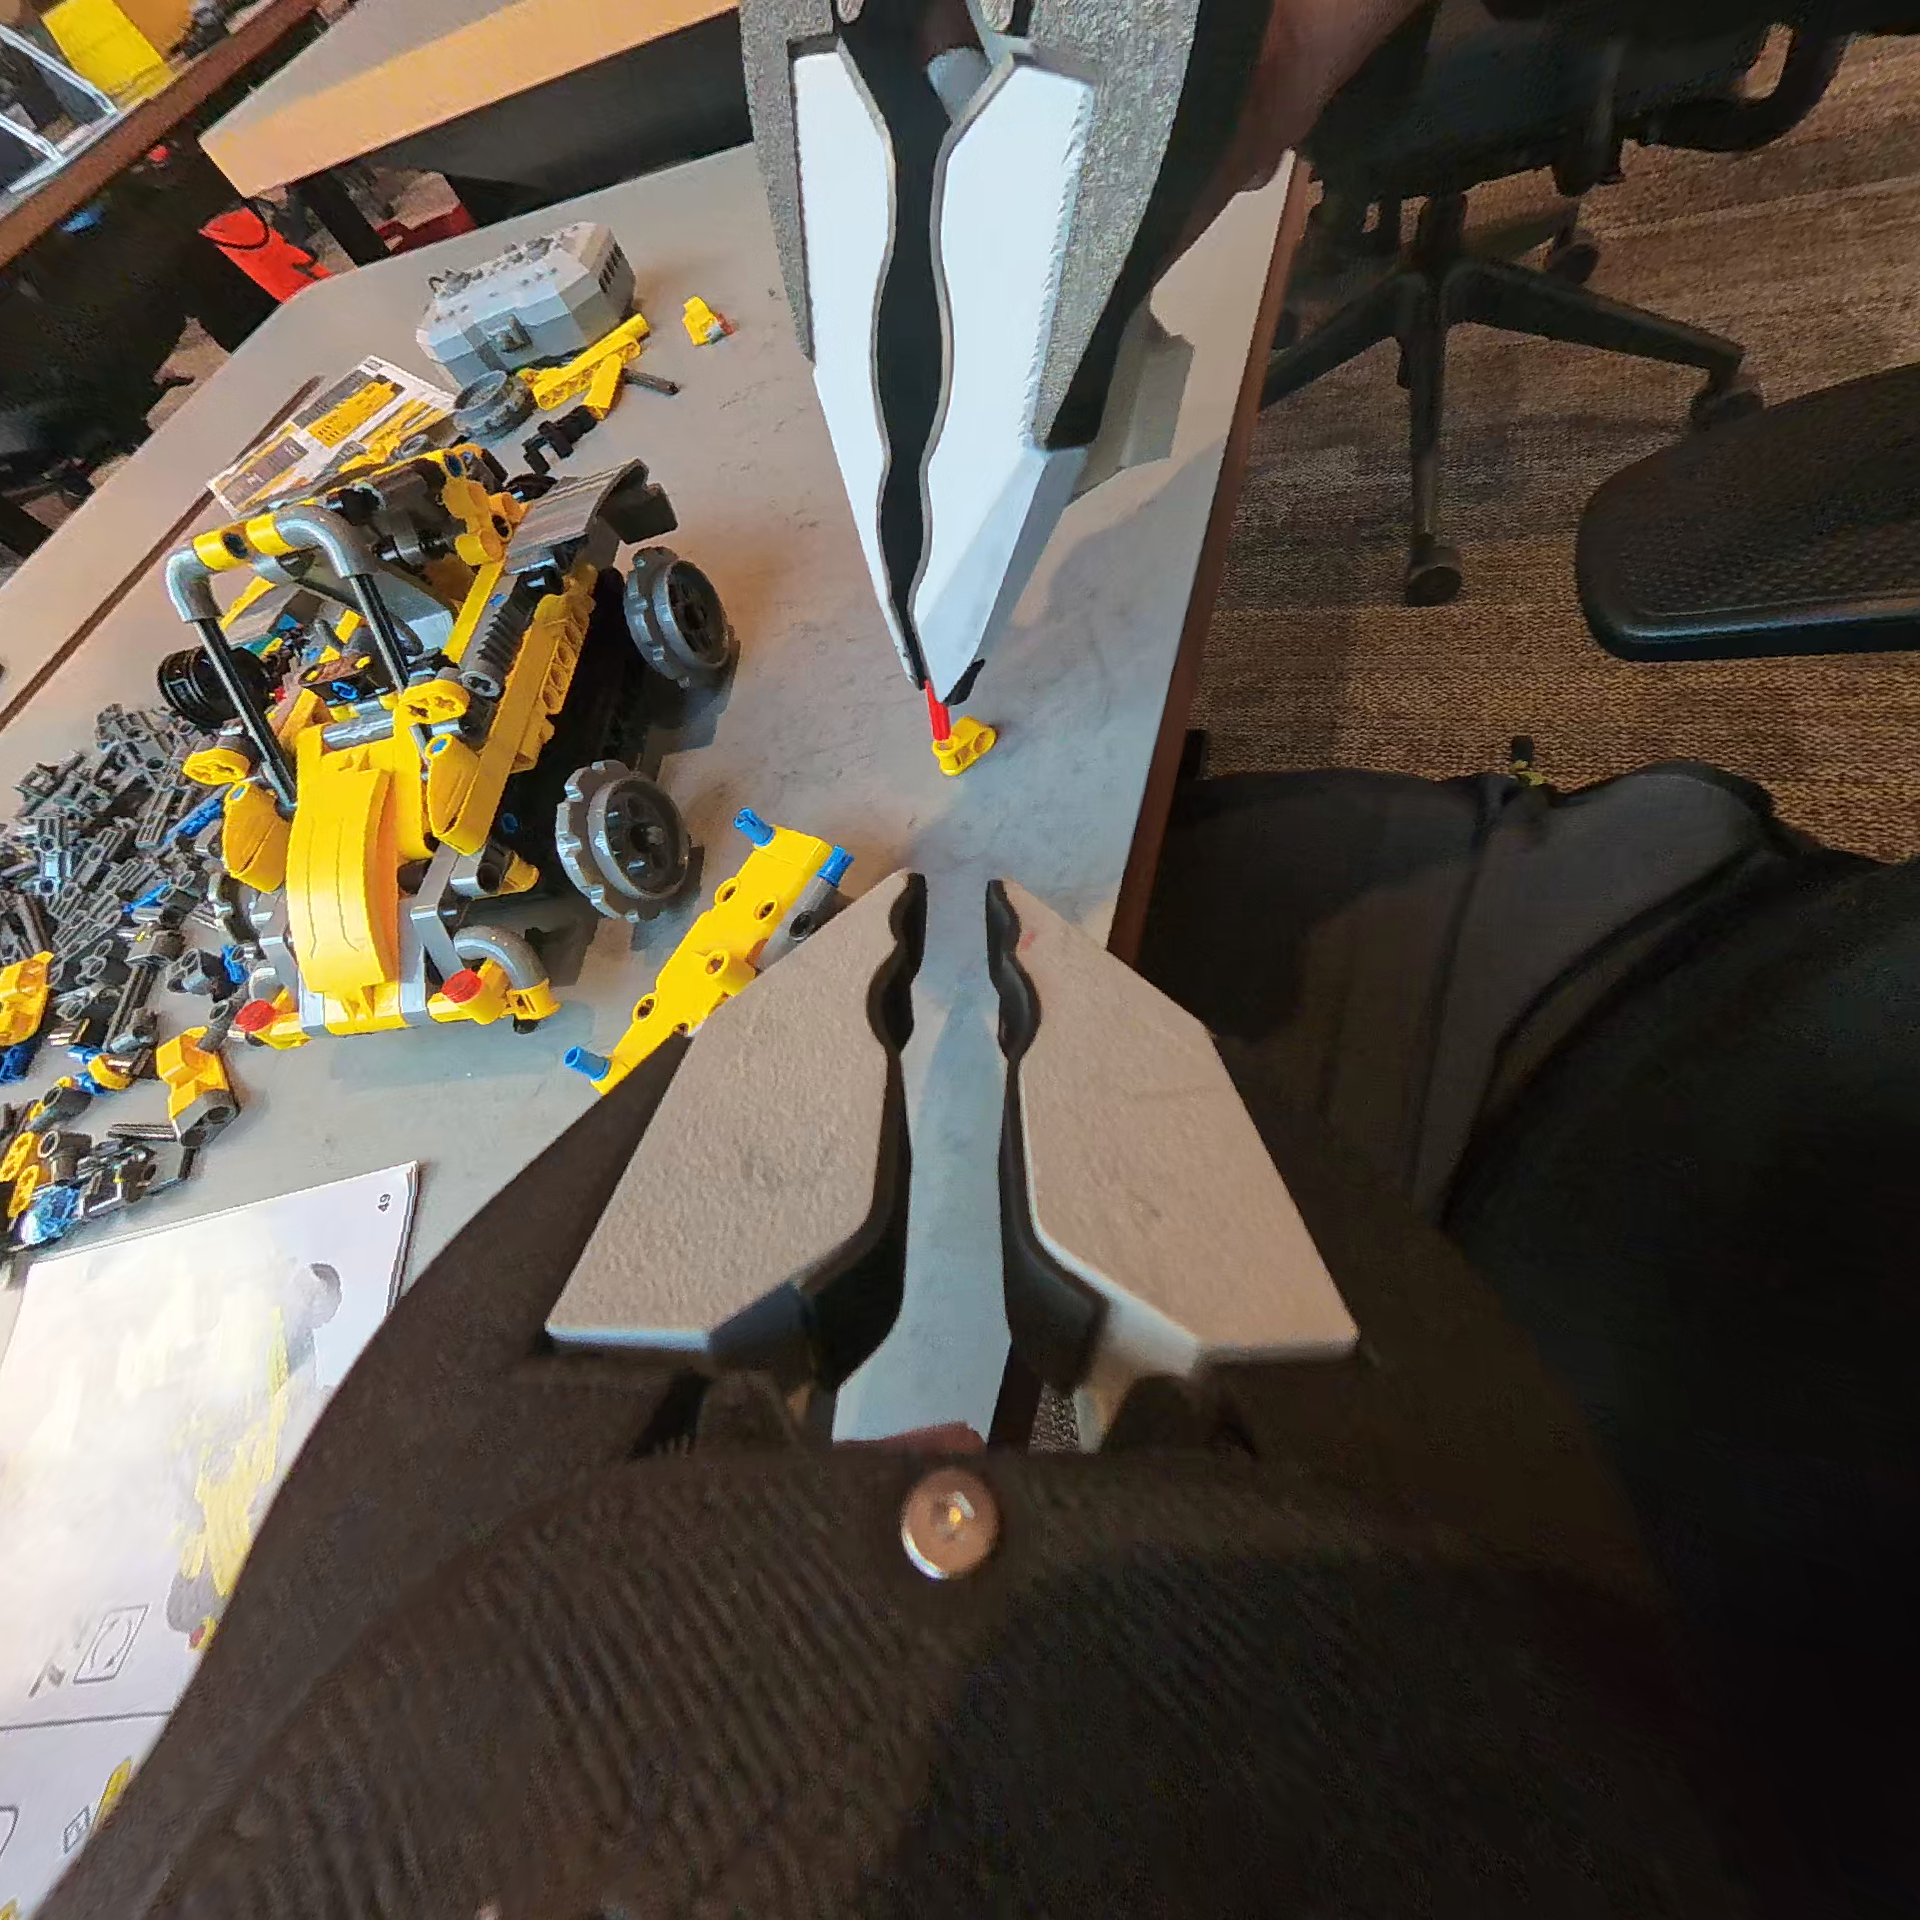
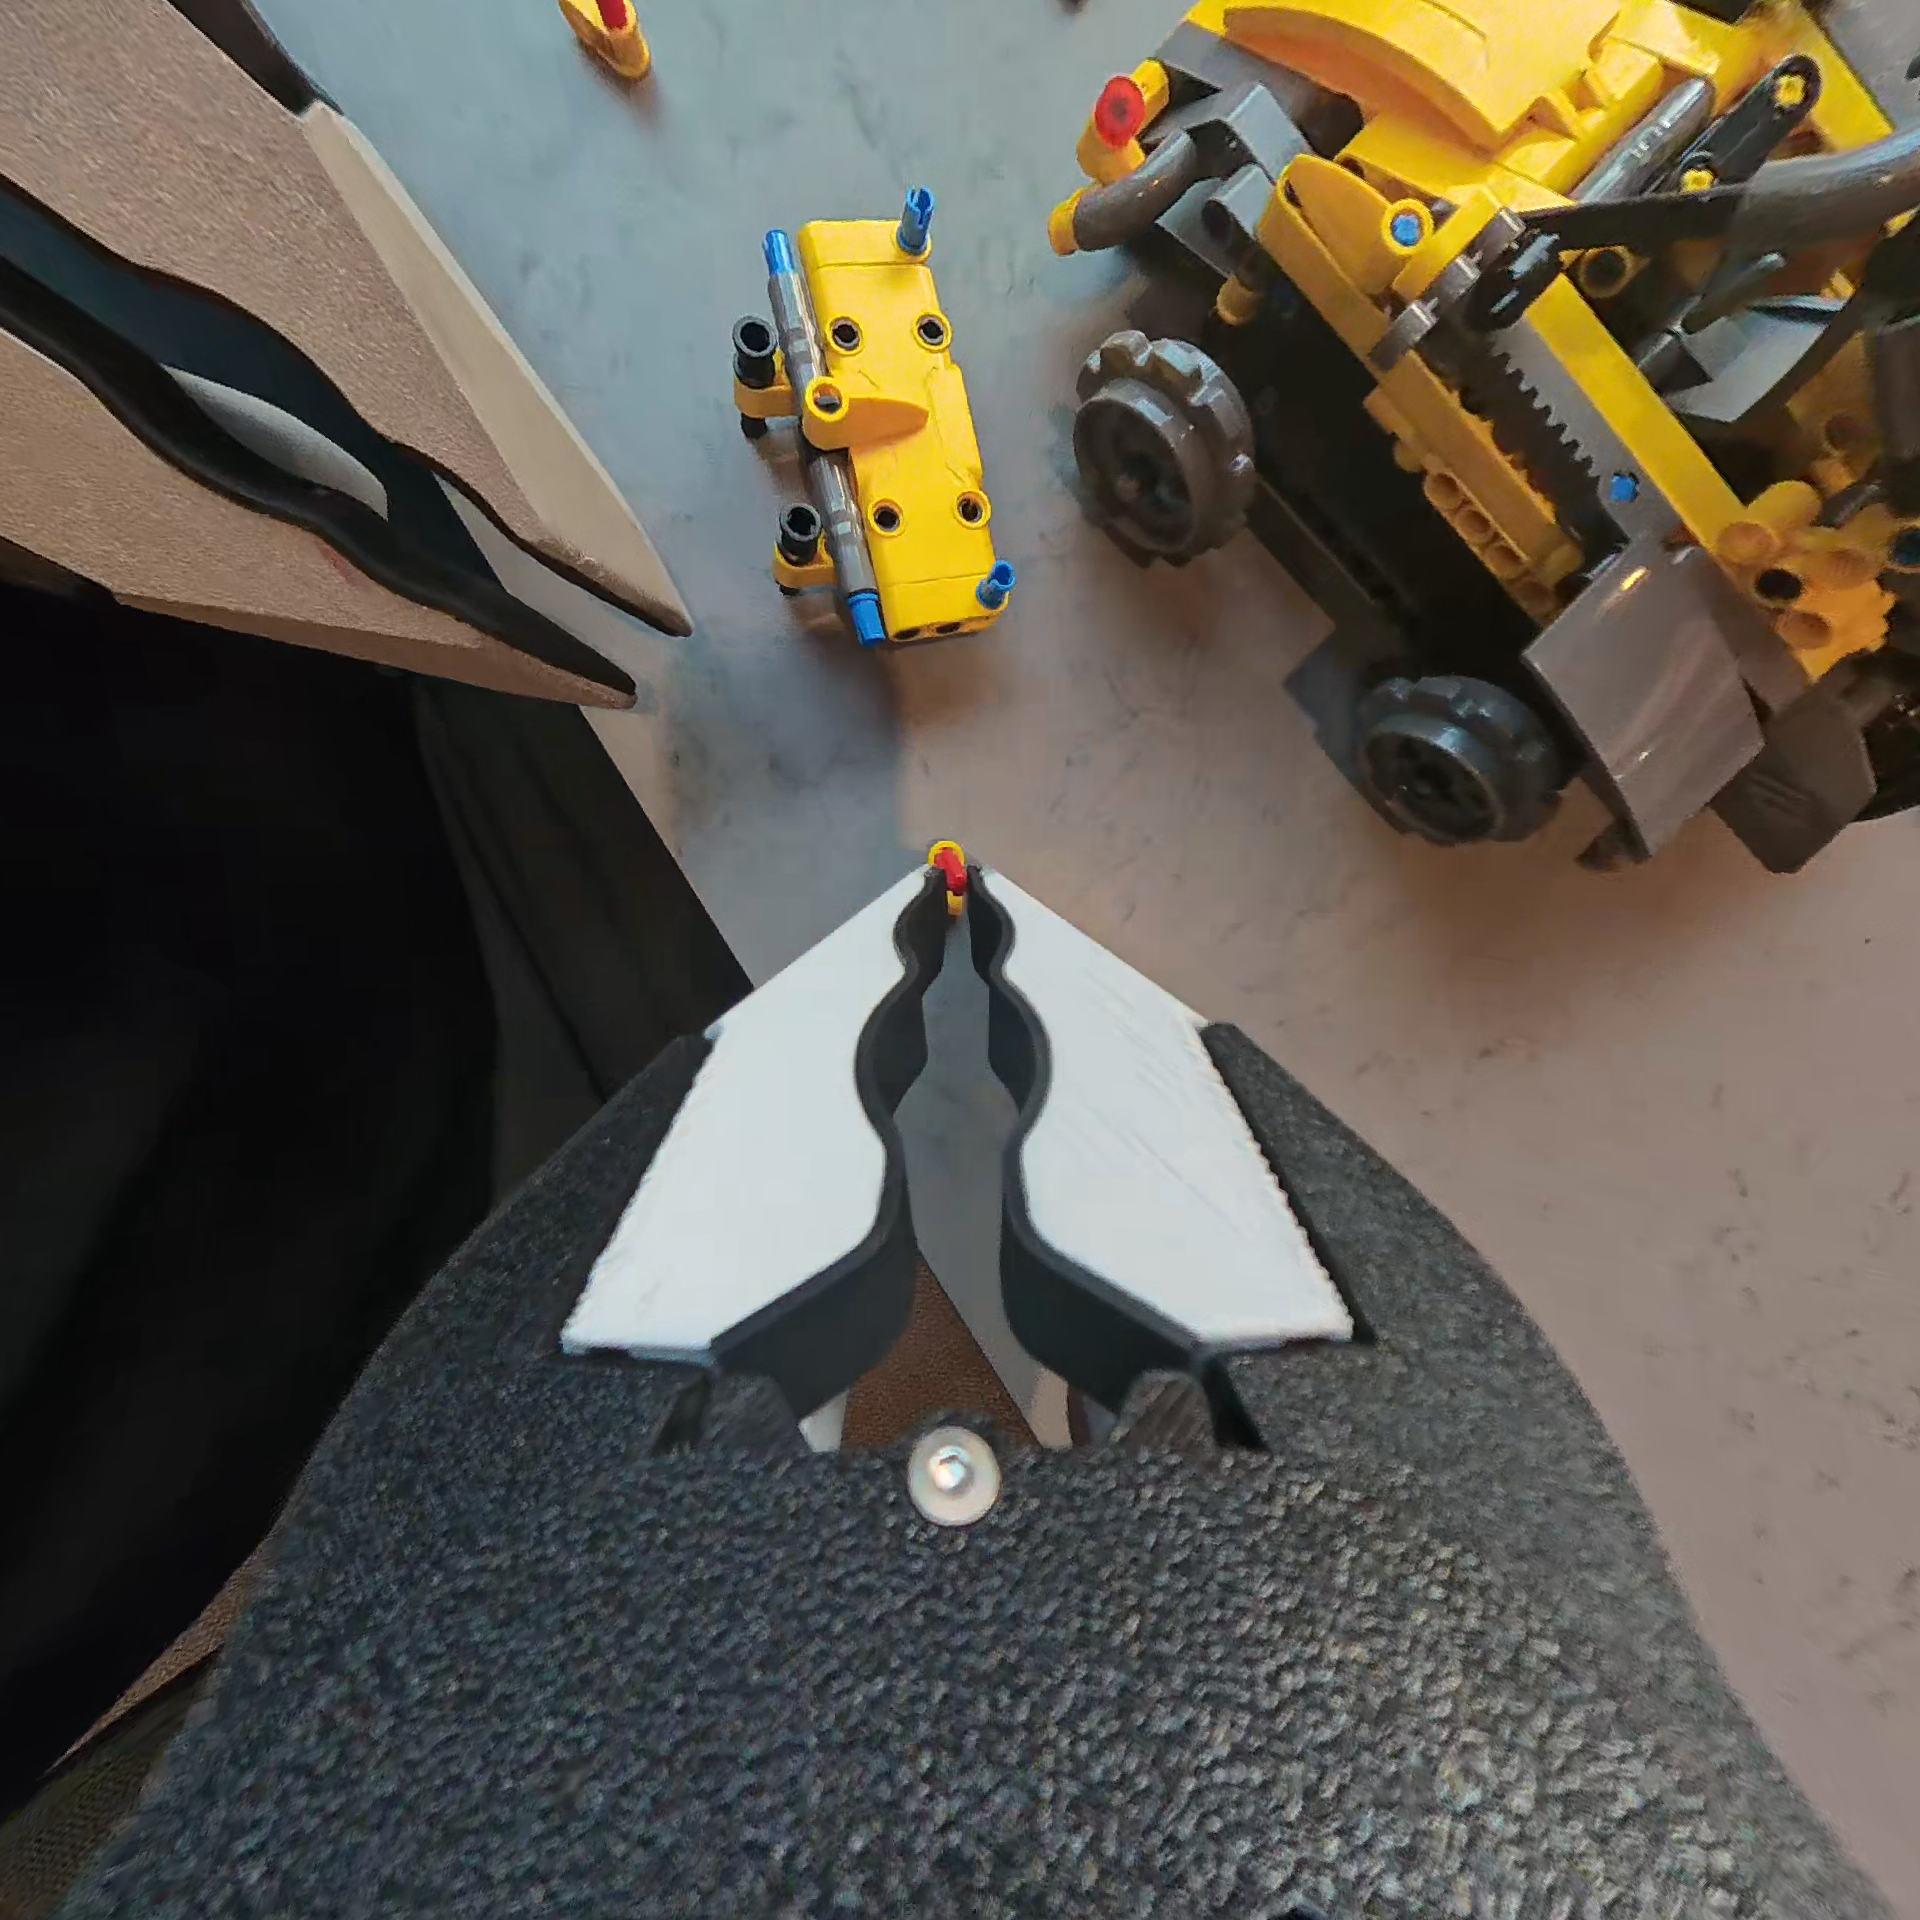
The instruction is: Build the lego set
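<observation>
Where carpet point(image 1: 1455, 364) begins, grey table point(image 1: 790, 499) ends.

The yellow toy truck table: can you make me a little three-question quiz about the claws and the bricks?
1. True or false: the right claw pinches a thin red plastic pin.
2. What is that pin stuck into? A) a small yellow plastic connector B) a grey toothed wheel C) the white paper booklet
3. Fill in: the left claw is ____ and holds nothing.

Key: 1 true; 2 A; 3 open.
</observation>
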`<state>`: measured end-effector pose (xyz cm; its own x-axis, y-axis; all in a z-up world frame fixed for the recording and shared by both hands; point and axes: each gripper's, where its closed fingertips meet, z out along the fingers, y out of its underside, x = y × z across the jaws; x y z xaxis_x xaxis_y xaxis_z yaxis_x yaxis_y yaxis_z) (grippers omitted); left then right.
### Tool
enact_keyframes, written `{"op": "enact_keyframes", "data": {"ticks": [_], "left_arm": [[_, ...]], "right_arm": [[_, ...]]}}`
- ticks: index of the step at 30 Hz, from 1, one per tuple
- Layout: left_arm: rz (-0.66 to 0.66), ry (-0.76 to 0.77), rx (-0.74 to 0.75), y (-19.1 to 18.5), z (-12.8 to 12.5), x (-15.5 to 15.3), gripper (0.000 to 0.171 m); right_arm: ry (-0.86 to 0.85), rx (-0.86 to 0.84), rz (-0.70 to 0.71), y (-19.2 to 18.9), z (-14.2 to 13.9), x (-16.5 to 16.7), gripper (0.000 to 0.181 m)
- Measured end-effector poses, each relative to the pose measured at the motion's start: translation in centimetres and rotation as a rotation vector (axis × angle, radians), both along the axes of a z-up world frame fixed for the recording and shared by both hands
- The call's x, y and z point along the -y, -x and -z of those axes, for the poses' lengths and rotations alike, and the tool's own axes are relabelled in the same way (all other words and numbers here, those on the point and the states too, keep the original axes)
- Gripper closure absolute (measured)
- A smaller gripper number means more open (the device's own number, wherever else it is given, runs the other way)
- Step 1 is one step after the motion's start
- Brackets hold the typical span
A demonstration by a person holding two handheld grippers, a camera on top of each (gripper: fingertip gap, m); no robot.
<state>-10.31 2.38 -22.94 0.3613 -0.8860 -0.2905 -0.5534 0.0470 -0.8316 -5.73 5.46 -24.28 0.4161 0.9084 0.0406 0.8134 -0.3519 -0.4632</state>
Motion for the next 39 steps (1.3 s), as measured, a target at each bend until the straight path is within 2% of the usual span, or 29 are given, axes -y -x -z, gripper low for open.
{"op": "enact_keyframes", "data": {"ticks": [7, 11, 14, 18, 25, 28, 31, 33, 35, 39], "left_arm": [[0.009, 0.024, -0.007, -0.2, 0.4, 0.3, 0.161], [0.015, 0.052, 0.004, -0.6, 0.6, 0.6, 0.159], [0.01, 0.057, -0.007, -0.8, 0.8, 0.5, 0.158], [-0.008, 0.061, -0.007, -0.9, 0.7, 0.3, 0.157], [-0.015, 0.072, -0.039, -0.8, 1.0, -0.2, 0.157], [0.017, 0.048, -0.106, -1.0, 1.0, -0.7, 0.157], [0.025, 0.105, -0.171, -1.1, 1.9, -0.8, 0.155], [0.013, 0.115, -0.163, -1.1, 2.1, -0.9, 0.156], [0.006, 0.124, -0.142, -0.9, 2.1, -0.8, 0.156], [0.009, 0.127, -0.129, -0.9, 2.0, -0.7, 0.156]], "right_arm": [[-0.022, 0.014, 0.04, -1.2, -0.3, -1.0, 0.177], [0.025, -0.023, 0.086, -2.3, 0.4, -0.9, 0.177], [0.047, -0.048, 0.063, -1.4, 1.0, 0.0, 0.177], [0.105, -0.157, -0.009, 1.5, 0.4, 2.1, 0.177], [0.084, -0.197, 0.045, 0.2, -0.5, 1.0, 0.177], [0.058, -0.186, 0.043, 0.3, -0.2, 1.0, 0.177], [0.074, -0.188, 0.041, 0.4, 0.3, 1.3, 0.177], [0.132, -0.239, 0.006, 1.3, 0.0, 2.6, 0.177], [0.119, -0.277, 0.001, 2.1, -0.3, 3.0, 0.177], [0.11, -0.3, 0.04, 2.8, 0.4, 2.2, 0.177]]}}
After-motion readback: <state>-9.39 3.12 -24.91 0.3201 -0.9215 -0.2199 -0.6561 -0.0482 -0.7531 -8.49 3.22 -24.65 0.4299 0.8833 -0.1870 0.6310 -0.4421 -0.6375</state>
